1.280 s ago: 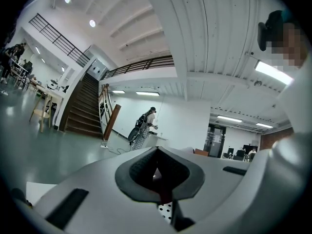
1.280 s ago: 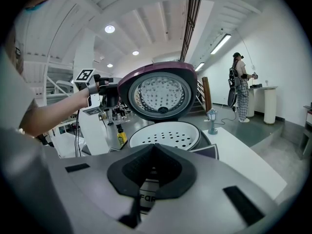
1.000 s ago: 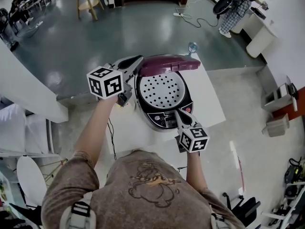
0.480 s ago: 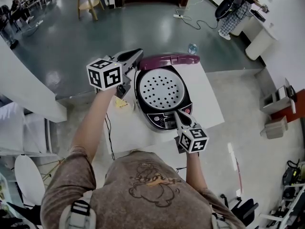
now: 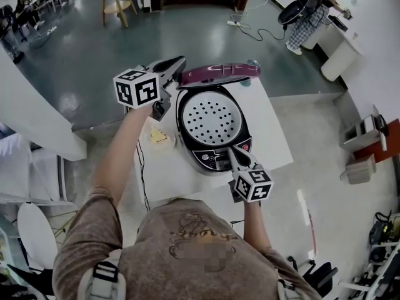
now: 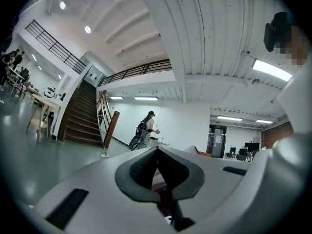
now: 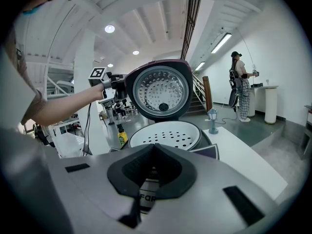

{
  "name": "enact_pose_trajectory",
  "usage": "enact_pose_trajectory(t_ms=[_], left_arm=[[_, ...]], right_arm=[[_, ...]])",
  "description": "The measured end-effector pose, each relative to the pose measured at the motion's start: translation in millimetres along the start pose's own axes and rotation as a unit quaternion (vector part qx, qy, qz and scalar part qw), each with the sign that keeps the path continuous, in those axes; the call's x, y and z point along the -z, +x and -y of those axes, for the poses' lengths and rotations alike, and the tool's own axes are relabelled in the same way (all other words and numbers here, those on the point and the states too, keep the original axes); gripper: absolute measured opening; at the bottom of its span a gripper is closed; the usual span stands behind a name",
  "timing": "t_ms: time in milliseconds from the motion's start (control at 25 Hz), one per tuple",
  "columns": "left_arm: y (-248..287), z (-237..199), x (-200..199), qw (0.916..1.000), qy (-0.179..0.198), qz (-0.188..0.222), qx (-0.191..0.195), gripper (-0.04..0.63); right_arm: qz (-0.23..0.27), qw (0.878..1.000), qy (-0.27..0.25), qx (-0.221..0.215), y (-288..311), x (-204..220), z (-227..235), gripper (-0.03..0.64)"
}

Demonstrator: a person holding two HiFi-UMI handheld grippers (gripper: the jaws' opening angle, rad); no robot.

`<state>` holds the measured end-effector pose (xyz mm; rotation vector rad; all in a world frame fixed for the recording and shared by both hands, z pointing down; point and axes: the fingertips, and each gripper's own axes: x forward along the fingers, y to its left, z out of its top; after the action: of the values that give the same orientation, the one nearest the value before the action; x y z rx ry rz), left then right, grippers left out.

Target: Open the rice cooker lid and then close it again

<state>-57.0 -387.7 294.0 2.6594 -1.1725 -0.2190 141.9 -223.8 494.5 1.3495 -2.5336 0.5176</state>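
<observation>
Over the last second the lid (image 5: 219, 72) swings up to stand on edge behind the rice cooker (image 5: 215, 160). My left tool (image 5: 180, 64), jaws pressed together, rides its left rim. My right tool (image 5: 233, 150), closed and empty, rests on the front panel. Opening looks done; closing comes next.

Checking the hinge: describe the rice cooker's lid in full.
The lid stands open, tipped up nearly upright at the far side of the rice cooker. Its outside is glossy maroon; its inside, seen in the right gripper view, is a round silvery plate dotted with small holes, a dark knob at the middle, inside a dark rim. The shut left gripper sits at its left edge.
</observation>
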Motion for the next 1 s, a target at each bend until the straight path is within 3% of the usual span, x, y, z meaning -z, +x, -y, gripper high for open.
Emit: enact_pose_trajectory(t_ms=[320, 1000], left_arm=[[3, -21, -10, 0.9994, -0.010, 0.029, -0.017, 0.020], [9, -51, -14, 0.9987, 0.022, 0.029, -0.037, 0.020]], right_arm=[[0.002, 1.000, 0.000, 0.002, 1, 0, 1, 0.003], [0.000, 1.000, 0.005, 0.000, 0, 0, 0, 0.003]])
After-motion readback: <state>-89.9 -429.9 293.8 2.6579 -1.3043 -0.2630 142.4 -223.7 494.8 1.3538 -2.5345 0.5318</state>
